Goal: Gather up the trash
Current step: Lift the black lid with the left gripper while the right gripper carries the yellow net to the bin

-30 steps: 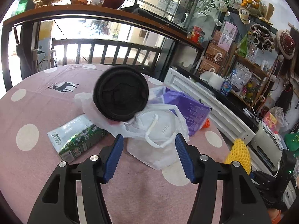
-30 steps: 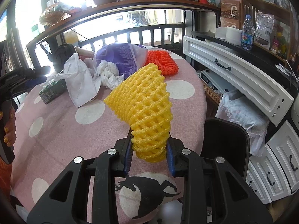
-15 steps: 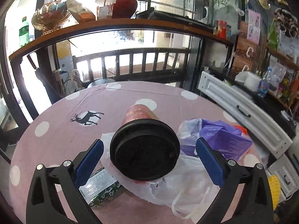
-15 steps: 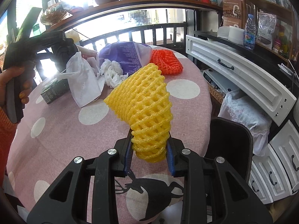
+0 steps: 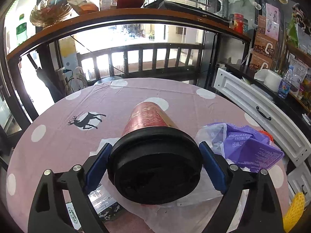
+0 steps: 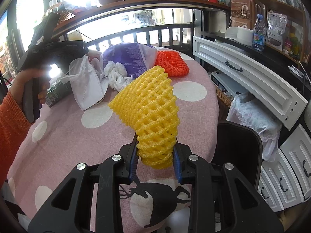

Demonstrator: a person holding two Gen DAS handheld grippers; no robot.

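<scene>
A red paper cup (image 5: 149, 116) with a black lid (image 5: 155, 167) lies on its side on the pink spotted table (image 5: 58, 136). My left gripper (image 5: 154, 155) has its blue pads against both sides of the lid, shut on it. My right gripper (image 6: 155, 155) is shut on a yellow foam net (image 6: 149, 106) and holds it above the table. Other trash on the table: a purple tissue pack (image 5: 250, 147), a white face mask (image 6: 87, 83), crumpled tissue (image 6: 116, 73), an orange foam net (image 6: 171, 64) and a green carton (image 6: 58, 93).
A black bin (image 6: 237, 151) stands at the table's right edge beside white drawers (image 6: 246, 77). A white plastic bag (image 5: 175, 213) lies under the cup. Shelves and a railing stand behind the table.
My left gripper moved up to the cup's lid, opened wide, then closed its pads on the lid. My right gripper kept holding the yellow net, nearly still.
</scene>
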